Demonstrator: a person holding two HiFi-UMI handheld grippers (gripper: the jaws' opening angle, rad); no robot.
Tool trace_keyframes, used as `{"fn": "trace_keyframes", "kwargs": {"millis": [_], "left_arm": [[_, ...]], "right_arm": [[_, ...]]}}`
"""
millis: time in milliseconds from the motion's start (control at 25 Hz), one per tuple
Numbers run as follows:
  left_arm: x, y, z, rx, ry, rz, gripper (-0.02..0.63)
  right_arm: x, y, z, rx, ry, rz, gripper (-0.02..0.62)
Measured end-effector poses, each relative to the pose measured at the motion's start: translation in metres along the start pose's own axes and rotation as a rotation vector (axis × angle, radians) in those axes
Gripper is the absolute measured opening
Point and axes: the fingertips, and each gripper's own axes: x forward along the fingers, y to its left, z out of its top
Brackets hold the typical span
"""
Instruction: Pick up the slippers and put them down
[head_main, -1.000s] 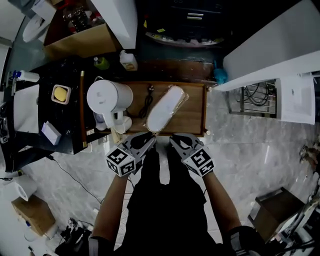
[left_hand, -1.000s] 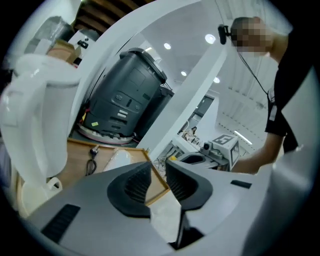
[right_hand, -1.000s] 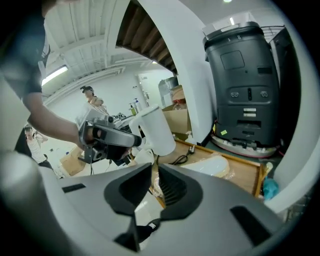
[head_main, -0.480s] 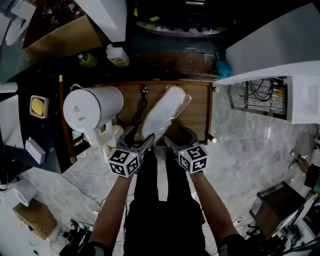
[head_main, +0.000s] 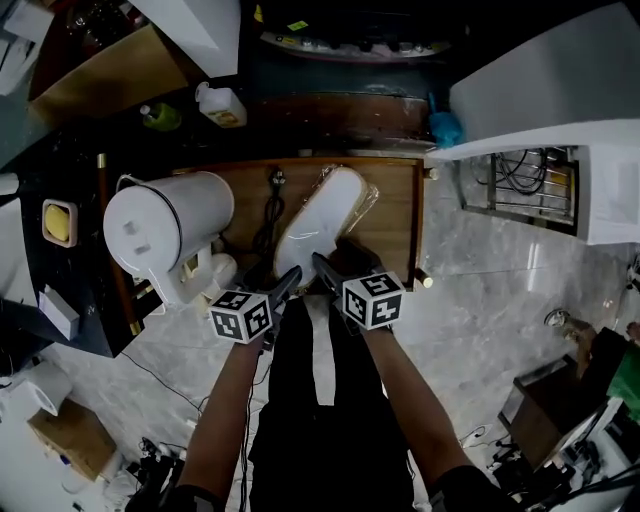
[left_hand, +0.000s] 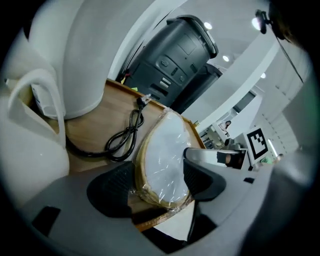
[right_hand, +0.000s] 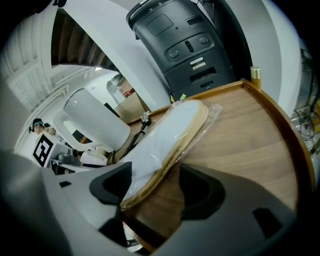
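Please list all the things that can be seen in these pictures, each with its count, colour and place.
Slippers: one plastic-wrapped pack, white with tan sole, slanted on the table.
Wooden table: one, brown, centre.
Kettle: one, white, at the table's left end.
Cable: one, black, between kettle and slippers.
Appliance: one, dark grey, behind the table.
Bottle: one, white, beyond the table, upper left.
Cardboard box: one, brown, floor, lower left.
Left gripper: one, grey, jaws have just been opening, slippers' near end between them.
Right gripper: one, grey, jaws have just been opening, around the same end.
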Motion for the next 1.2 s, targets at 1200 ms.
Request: {"fn": "trace_keyframes", "kwargs": {"millis": [1200], "left_arm": [[-0.069, -0.118, 0.029, 0.066, -0.016, -0.131, 0.267]], "right_arm": [[-0.123, 0.067, 0.07, -0.043, -0.184, 0.165, 0.199]]}}
